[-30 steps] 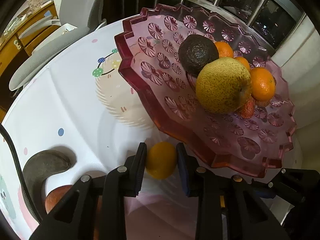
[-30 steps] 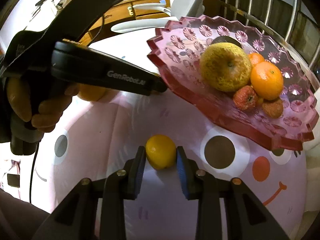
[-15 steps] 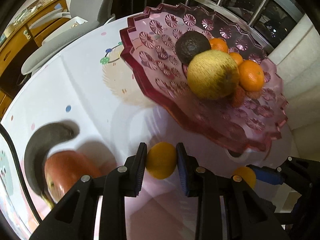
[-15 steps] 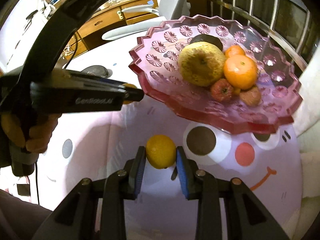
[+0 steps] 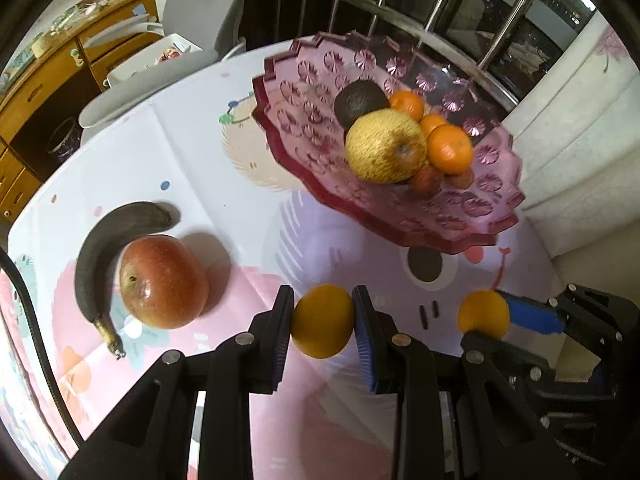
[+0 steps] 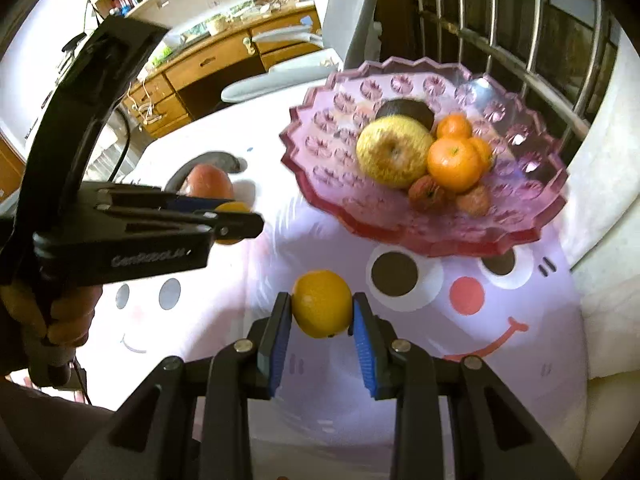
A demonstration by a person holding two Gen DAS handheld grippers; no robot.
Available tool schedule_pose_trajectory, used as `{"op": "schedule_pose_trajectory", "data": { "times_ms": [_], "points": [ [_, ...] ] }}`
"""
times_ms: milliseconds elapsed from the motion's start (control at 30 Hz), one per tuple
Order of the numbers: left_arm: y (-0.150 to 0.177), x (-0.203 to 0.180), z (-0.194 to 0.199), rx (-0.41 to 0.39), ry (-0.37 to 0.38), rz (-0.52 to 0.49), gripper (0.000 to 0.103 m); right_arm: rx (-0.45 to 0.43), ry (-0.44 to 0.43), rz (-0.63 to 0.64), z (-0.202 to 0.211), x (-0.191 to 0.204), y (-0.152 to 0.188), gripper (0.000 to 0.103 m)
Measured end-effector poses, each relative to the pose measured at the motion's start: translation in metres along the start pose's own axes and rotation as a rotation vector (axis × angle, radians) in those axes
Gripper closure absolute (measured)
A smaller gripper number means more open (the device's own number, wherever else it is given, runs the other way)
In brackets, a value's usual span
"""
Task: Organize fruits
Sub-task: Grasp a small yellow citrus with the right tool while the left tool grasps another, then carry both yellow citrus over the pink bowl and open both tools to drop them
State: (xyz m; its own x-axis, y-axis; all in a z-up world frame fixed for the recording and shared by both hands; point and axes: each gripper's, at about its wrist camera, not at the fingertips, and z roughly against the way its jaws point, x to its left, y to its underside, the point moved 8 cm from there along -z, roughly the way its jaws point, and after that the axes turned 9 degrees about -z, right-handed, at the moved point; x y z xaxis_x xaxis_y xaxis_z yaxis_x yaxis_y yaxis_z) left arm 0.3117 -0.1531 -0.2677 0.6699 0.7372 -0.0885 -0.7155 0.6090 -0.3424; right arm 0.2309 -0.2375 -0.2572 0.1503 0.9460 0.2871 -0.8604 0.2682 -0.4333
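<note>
Two small yellow-orange citrus fruits are held off the cloth, one in each gripper. In the left wrist view, the left gripper (image 5: 323,322) is closed narrowly on the left-hand fruit (image 5: 322,321) at lower centre of the frame, the blue pads pressed on opposite sides near its widest part. In the right wrist view, the right gripper (image 6: 320,314) is clamped the same way on the right-hand fruit (image 6: 322,303), low and central, with the pink glass dish (image 6: 320,152) above it toward the upper right.

Both fruits are judged light, round and firm, with a smooth rind that could slip or roll out if taken off-centre; a hold across the middle, as shown, is judged the soundest, and only moderate pressure is thought needed so the skin is not bruised. The dish is already piled at its centre with a yellow apple (image 6: 394,151), several oranges (image 6: 454,164) and a dark avocado (image 6: 408,110), so bare patterned glass toward the near rim is judged the safer place for release, since a round fruit set on the heap would probably roll. Glass is brittle, so a low, gentle release is advised.

On the cloth at the left of the left wrist view, a red apple (image 5: 162,280) and a blackened banana (image 5: 108,248) lie touching; the banana is judged soft and easily crushed.
</note>
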Motion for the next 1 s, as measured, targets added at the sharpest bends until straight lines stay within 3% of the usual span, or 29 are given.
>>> {"op": "schedule_pose_trajectory", "data": {
  "times_ms": [467,833,867,1000],
  "points": [
    [-0.047,-0.029,0.017,-0.076,-0.035,0.04,0.075,-0.073,-0.031,-0.162,0.028,-0.052,-0.046,0.072],
    [-0.081,-0.045,-0.01,-0.086,-0.042,0.038,0.074,-0.008,-0.102,-0.288,0.006,-0.09,-0.054,0.071],
    [-0.082,-0.045,-0.012,-0.086,-0.051,0.042,0.073,-0.011,-0.103,-0.288,0.005,-0.091,-0.056,0.071],
    [-0.086,-0.039,-0.009,-0.098,-0.057,0.081,0.052,-0.015,-0.126,-0.302,0.001,-0.092,-0.058,0.069]
  ]
}}
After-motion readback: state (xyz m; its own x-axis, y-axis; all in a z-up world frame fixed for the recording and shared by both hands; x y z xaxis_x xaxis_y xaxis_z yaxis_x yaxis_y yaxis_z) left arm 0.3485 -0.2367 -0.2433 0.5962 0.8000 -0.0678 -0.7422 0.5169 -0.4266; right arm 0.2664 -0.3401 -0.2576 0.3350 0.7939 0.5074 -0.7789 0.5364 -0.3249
